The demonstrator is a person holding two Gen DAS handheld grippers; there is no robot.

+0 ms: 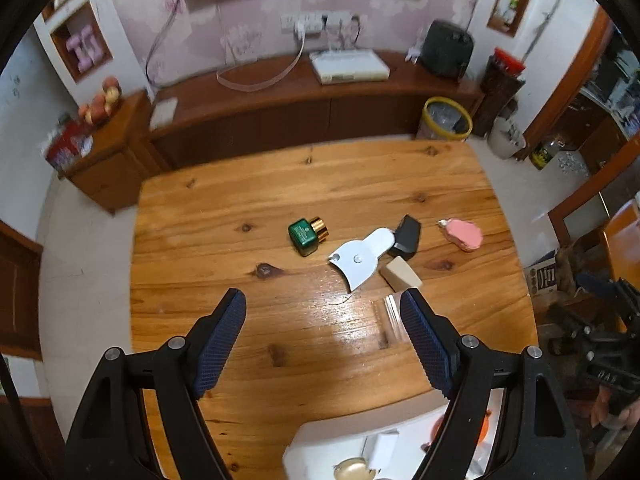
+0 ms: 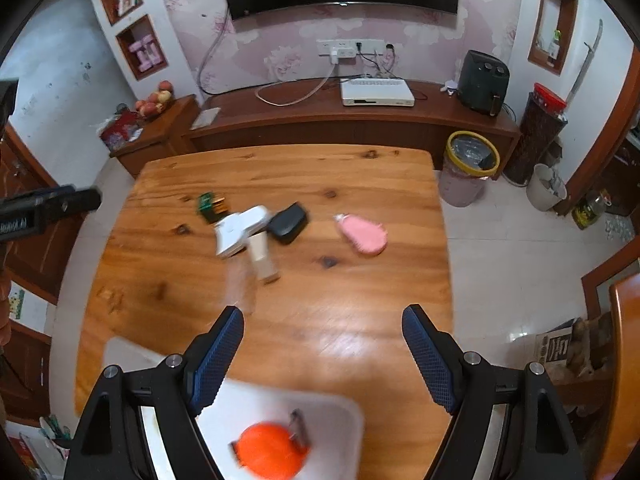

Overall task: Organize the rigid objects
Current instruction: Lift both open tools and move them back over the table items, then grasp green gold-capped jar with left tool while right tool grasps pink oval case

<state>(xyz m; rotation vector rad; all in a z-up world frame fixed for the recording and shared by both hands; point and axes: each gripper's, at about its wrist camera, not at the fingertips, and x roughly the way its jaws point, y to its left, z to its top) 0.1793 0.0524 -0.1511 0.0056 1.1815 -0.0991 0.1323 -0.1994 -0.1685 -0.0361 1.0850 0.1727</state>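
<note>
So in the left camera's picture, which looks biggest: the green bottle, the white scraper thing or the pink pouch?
1. White scraper, clearly largest.
2. Green bottle and pink pouch: too alike to rank.

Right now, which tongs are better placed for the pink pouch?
Right, probably. Both tongs are open and empty, but the pink pouch lies on the right side of the table, nearer the right tongs; the left tongs face the white scraper.
</note>
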